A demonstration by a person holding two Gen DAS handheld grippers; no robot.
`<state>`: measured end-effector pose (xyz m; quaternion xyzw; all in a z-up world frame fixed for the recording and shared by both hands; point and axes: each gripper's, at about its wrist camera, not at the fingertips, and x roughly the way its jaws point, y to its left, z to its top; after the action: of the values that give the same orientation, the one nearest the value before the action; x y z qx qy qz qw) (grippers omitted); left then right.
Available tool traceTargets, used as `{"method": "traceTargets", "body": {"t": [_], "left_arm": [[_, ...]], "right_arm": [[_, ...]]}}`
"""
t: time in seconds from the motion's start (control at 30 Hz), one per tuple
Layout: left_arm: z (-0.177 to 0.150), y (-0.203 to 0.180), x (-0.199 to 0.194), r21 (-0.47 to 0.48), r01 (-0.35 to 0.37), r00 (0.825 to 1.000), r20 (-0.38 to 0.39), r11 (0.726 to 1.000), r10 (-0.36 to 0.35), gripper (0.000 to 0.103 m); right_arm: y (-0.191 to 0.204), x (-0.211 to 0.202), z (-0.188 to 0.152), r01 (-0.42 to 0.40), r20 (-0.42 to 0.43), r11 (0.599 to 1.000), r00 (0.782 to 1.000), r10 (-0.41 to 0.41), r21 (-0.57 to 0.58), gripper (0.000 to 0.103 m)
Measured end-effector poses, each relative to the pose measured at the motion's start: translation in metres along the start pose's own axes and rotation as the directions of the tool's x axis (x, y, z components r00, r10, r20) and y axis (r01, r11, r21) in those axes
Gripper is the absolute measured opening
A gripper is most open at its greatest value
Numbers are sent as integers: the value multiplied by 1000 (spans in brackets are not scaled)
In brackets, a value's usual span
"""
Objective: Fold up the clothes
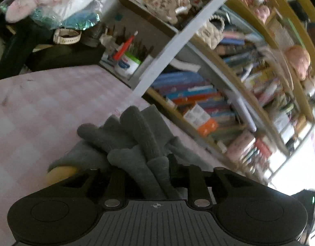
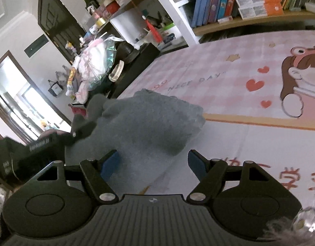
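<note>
A grey knitted garment [image 1: 132, 139] is bunched in thick folds between my left gripper's [image 1: 149, 172] jaws, which are shut on it just above the pink checked bed cover [image 1: 44, 106]. In the right wrist view the same grey garment [image 2: 149, 121] lies in a folded heap on the bed cover [image 2: 229, 78]. My right gripper [image 2: 155, 164] is open, its blue-padded fingers [image 2: 111, 164] straddling the near edge of the garment without gripping it. The left gripper [image 2: 75, 133] shows at the garment's left edge.
A bookshelf [image 1: 208, 102] full of books runs along the bed's far side. A cluttered dark desk [image 2: 124, 61] with bags, a watch and a pen cup [image 1: 126, 63] stands past the bed's end. A cartoon print [image 2: 297, 78] covers the bed's right part.
</note>
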<state>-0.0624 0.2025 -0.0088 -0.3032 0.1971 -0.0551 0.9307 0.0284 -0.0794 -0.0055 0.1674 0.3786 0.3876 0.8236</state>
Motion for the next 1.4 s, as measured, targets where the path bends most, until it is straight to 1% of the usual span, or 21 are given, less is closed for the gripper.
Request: {"method": "traceTargets", "body": {"t": [0.03,0.13,0.23,0.3,0.4,0.43,0.5,0.57,0.63,0.67,0.7,0.77,0.83,0.9,0.97,1.03,1.07,1.17,1.23,1.3,1.4], "left_arm": [[2,-1,-2,22,7,1000,-2,1000,-7,37],[8,-3,-5,71,27,1000,-3,997,-27,49],[12,-5,-10,100,31,1000,-8,994,-31,50],[13,-8,-19,142,51,999,-3,989,-51,53],[14,-14,-32,206,79,997,3,975,-81,53],[15,-16,-35,233,73,997,17,970,-79,53],[16,-21,-39,299,28,998,50,954,-45,54],[19,-19,-38,321,-56,997,75,945,33,56],[25,-6,-34,279,-157,987,76,947,142,65],[28,2,-33,244,-195,981,69,950,183,65],[32,9,-34,219,-205,978,73,954,193,66],[40,23,-39,175,-202,978,92,964,188,72],[47,30,-34,160,-155,987,73,975,145,86],[51,33,-19,173,-83,997,13,982,82,89],[49,32,3,200,-35,996,-71,979,50,89],[44,33,26,211,-12,987,-152,977,45,87],[42,35,32,204,-7,985,-168,979,42,87],[37,35,39,174,11,983,-184,985,22,82],[33,31,38,157,34,981,-193,987,-3,74],[26,26,39,123,72,977,-210,990,-45,69],[13,15,42,82,142,963,-243,986,-118,68]], "right_arm": [[-1,1,0,-5,-2,1000,1000,5,11,74],[-3,6,0,-18,-8,999,1000,18,51,74],[-3,8,-1,-27,-15,996,999,28,81,74],[-3,9,-1,-25,-13,995,1000,26,93,74],[-6,13,-3,-26,-12,993,1000,27,116,74],[-7,15,-3,-31,-14,991,999,33,129,74],[-9,17,-3,-42,-18,988,999,45,151,74],[-9,17,-4,-41,-21,988,999,45,151,74],[-7,18,-4,-26,-24,990,999,30,141,74],[-7,18,-5,-27,-27,990,999,31,141,74],[-6,18,-5,-27,-28,990,999,32,141,74],[-7,19,-5,-28,-29,989,999,32,144,74],[-7,20,-6,-29,-30,989,999,34,147,74],[-7,20,-7,-33,-31,988,999,38,153,74],[-7,20,-7,-36,-31,987,999,41,159,74],[-8,19,-7,-39,-30,985,999,45,170,73],[-9,18,-7,-40,-28,984,999,46,175,72],[-12,16,-6,-38,-20,982,999,43,187,68],[-17,12,-5,-29,-8,980,999,31,196,67],[-24,5,-3,-10,16,978,1000,7,208,66],[-41,-14,1,30,68,972,997,-47,234,66]]}}
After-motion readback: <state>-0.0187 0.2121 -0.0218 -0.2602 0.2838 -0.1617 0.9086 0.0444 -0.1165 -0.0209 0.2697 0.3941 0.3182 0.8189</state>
